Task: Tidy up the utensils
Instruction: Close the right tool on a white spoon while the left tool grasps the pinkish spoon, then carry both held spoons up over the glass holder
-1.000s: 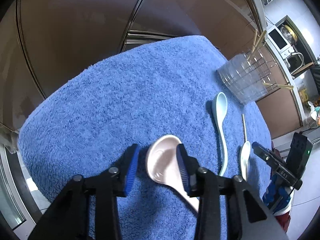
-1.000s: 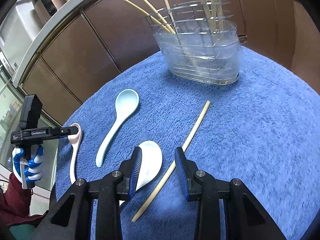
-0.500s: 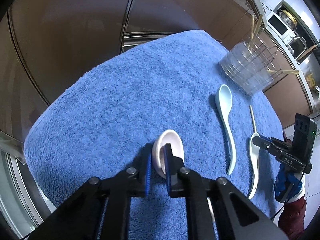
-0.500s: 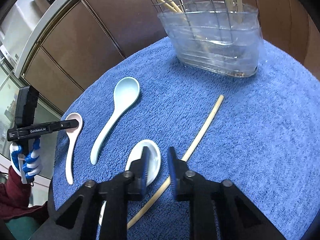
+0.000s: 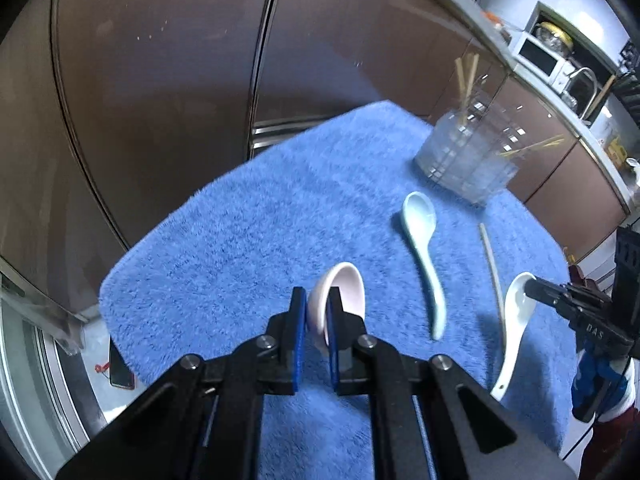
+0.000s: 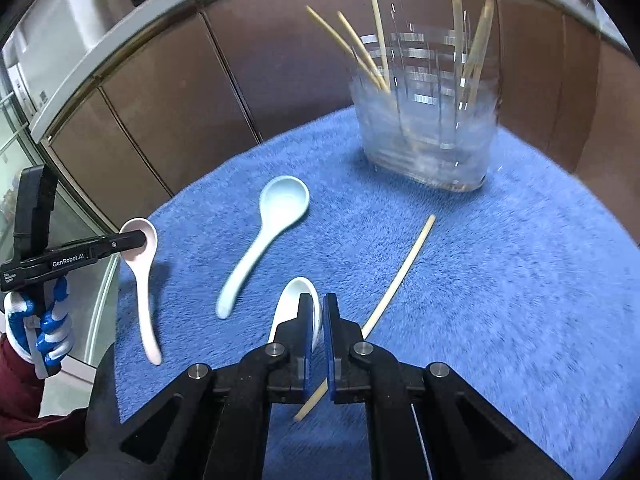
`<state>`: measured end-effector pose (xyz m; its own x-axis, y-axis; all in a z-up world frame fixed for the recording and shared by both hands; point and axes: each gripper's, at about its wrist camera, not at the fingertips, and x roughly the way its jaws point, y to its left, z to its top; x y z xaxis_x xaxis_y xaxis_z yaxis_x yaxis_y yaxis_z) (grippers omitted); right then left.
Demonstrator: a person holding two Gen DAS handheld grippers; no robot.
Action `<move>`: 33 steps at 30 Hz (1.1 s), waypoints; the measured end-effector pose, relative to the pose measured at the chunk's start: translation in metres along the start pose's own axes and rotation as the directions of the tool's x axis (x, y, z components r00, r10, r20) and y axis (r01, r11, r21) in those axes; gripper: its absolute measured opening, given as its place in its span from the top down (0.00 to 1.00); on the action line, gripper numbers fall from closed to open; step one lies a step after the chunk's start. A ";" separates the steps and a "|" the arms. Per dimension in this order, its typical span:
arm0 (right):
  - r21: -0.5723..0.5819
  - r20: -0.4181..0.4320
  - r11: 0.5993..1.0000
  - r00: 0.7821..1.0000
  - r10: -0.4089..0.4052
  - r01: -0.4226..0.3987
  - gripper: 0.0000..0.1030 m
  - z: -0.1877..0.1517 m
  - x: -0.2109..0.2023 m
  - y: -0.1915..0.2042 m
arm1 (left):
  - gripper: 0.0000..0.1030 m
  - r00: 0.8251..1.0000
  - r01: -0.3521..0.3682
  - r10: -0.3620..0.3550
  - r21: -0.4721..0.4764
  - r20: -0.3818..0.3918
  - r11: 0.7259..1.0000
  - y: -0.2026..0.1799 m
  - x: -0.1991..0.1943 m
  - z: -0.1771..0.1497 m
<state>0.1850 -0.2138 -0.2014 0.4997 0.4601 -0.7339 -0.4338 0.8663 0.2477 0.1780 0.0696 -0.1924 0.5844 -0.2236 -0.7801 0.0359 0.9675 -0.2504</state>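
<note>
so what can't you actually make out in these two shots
- Clear utensil holder: motion blur in the right wrist view hides its compartments.
- Pink spoon: left gripper covers its handle in the left wrist view.
- White spoon: right gripper covers its handle in the right wrist view.

Blue towel (image 6: 500, 300); pink spoon (image 5: 344, 292), pale-blue spoon (image 6: 272, 220), white spoon (image 5: 514, 320); brown cabinets (image 5: 160, 80).

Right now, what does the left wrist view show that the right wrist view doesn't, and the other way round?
Only the left wrist view: the left gripper clamped on the pink spoon's bowl rim, and a microwave.

Only the right wrist view: the right gripper clamped on the white spoon's bowl rim, and the gloved hand holding the other gripper.

Both: blue towel, light blue spoon, loose chopstick, clear holder with chopsticks.
</note>
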 end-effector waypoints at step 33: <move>0.048 0.603 0.885 0.693 -0.395 0.463 0.95 0.091 -0.148 0.059 | 0.91 0.906 0.082 -0.147 0.175 0.396 0.981 -0.127 -0.083 0.127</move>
<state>0.1534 -0.2128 -0.0209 0.9699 0.0938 -0.2246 -0.1166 0.9891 -0.0903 0.2279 -0.0196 -0.0225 0.8458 -0.2975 -0.4429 0.2252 0.9516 -0.2091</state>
